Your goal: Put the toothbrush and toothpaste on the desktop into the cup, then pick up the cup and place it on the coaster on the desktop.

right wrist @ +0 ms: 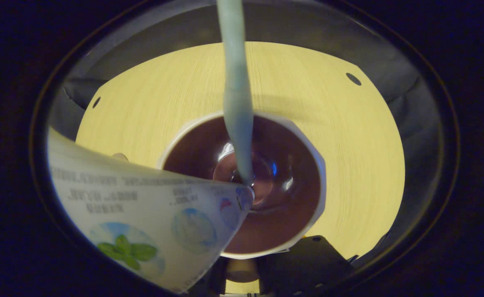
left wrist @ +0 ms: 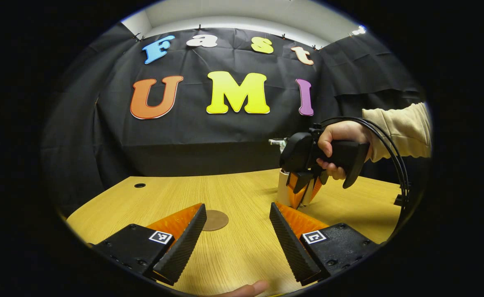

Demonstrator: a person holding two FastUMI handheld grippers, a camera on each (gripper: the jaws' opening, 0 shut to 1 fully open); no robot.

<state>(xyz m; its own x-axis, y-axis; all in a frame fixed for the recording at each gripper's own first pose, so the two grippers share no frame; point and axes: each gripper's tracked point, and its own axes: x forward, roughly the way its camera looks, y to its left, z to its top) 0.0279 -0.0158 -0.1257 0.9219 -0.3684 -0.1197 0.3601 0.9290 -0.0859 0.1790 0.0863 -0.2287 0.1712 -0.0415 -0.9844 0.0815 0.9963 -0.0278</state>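
In the left gripper view my left gripper (left wrist: 237, 206) hangs open and empty over the wooden desk (left wrist: 246, 251). A round brown coaster (left wrist: 215, 220) lies just beyond its left finger. Farther right, a hand holds my right gripper (left wrist: 301, 202) pointing down into the white cup (left wrist: 283, 187). A white strip of the toothpaste (left wrist: 308, 193) shows between its orange fingers. The toothbrush head (left wrist: 277, 142) sticks up behind it. The right gripper view looks down into the cup (right wrist: 308, 144), brown inside. The pale green toothbrush (right wrist: 237, 103) stands in it, and the toothpaste tube (right wrist: 143, 210) slants in, tip near the bottom.
The desk has small round holes (left wrist: 139, 185) (right wrist: 353, 78) near its far edge, with the black cloth wall close behind. A beige sleeve (left wrist: 402, 130) and black cables (left wrist: 394, 156) reach in from the right. A fingertip (left wrist: 248, 288) shows at the desk's near edge.
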